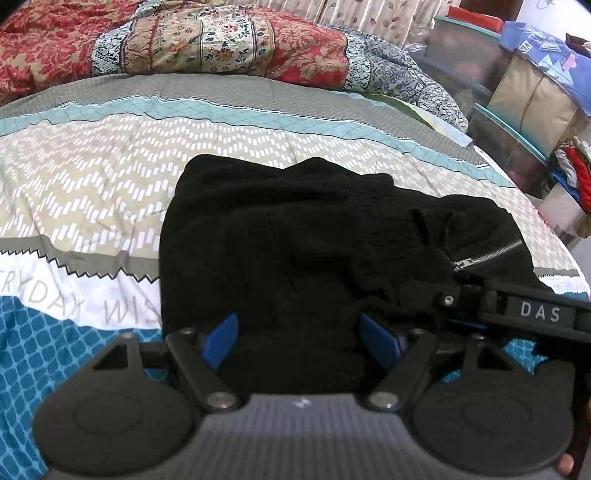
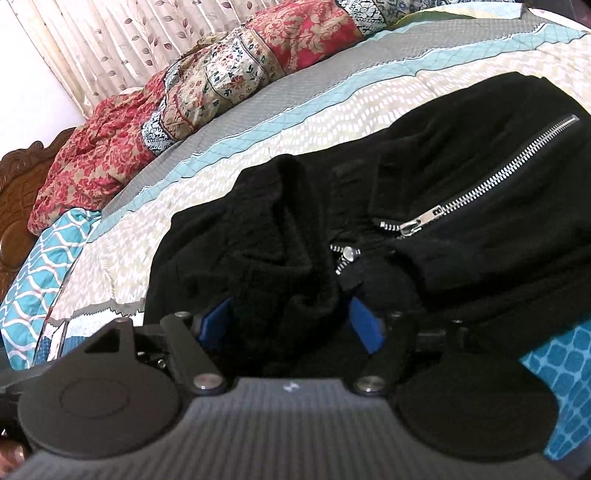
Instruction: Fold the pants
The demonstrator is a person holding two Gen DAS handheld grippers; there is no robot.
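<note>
The left tongs [image 1: 301,341] stand wide apart, blue pads [image 1: 221,341] on either side of the near edge of the black pants [image 1: 288,251], with cloth lying between them. The right tongs [image 2: 291,325] are also spread, a bunched fold of the pants [image 2: 369,221] filling the gap; whether they pinch it cannot be told. The pants lie folded in a heap on the patterned bedspread [image 1: 92,177], their silver zipper [image 2: 487,177] slanting up toward the right, away from the right tongs. A red floral quilt [image 1: 184,40] lies beyond the pants.

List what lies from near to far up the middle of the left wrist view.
Left tongs → black pants → zigzag-patterned bedsheet → red floral quilt → leaf-print curtain.
</note>
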